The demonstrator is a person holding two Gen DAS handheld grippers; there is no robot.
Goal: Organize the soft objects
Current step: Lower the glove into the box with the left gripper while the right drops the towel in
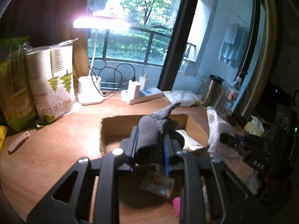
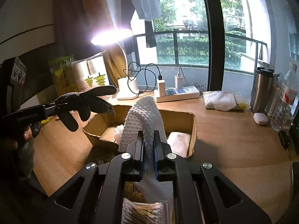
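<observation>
1. The left gripper pinches a grey dotted glove between its fingers above a wooden table; much of the glove's cuff end is hidden behind the finger pads in the left wrist view.
2. From the right wrist view, the same glove lies roughly level, its long axis running left to right, one fingertip pointing toward the window side and others drooping downward.
3. The right gripper clamps a white waffle-weave cloth, which rises upright between the fingers and folds over at the top; its lower end trails below the fingers and is cut off by the frame edge.
4. Both items hang over or just beside an open cardboard box on the table; white folded fabric lies inside it, partly hidden by the held cloth.
5. Beneath the grippers, a patterned object and a pink scrap are blurred and hard to identify.
6. Behind the box stand a lit desk lamp, a power strip, a steel tumbler and a bagged stack of paper cups.
</observation>
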